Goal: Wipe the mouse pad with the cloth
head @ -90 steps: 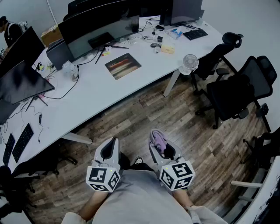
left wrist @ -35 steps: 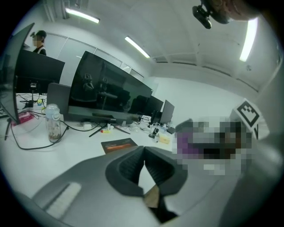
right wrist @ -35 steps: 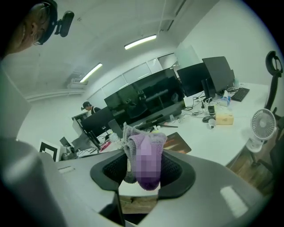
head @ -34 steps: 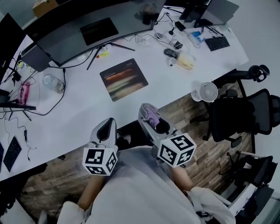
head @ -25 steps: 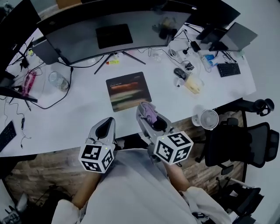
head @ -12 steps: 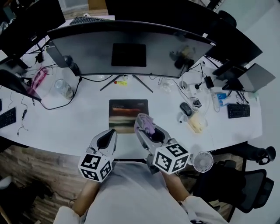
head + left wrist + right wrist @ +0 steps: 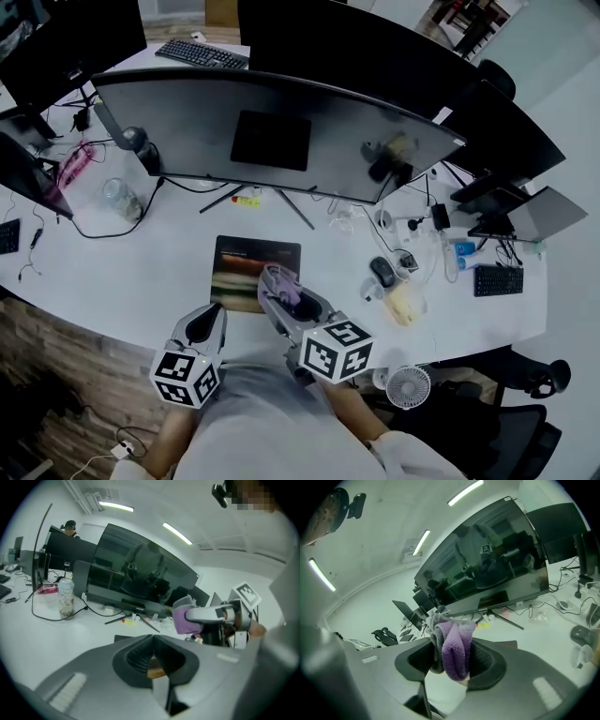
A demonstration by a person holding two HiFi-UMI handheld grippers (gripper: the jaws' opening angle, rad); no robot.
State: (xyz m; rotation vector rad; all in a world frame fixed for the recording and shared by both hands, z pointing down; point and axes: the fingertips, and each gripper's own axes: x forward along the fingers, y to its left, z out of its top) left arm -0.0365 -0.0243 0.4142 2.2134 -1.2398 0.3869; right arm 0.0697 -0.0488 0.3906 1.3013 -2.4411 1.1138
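Note:
A dark mouse pad (image 7: 246, 265) with a blurred striped print lies on the white desk (image 7: 141, 272), in front of the curved monitor. My right gripper (image 7: 275, 279) is shut on a bunched purple and grey cloth (image 7: 287, 292) and hovers over the pad's near right corner. In the right gripper view the cloth (image 7: 453, 654) fills the gap between the jaws, with a pad corner (image 7: 508, 644) just beyond. My left gripper (image 7: 207, 317) is shut on nothing, at the desk's front edge, left of the pad. The left gripper view shows the cloth (image 7: 185, 620) held out to the right.
A wide curved monitor (image 7: 272, 131) on a splayed stand sits behind the pad. A glass jar (image 7: 119, 197) and cables lie to the left. A mouse (image 7: 382, 272), a yellowish object (image 7: 403, 302), a small keyboard (image 7: 497, 279) and a desk fan (image 7: 409, 384) are to the right.
The person has walked up to the desk. Both grippers have come from over the floor to the desk's front edge, the right one still carrying the cloth, now at the pad.

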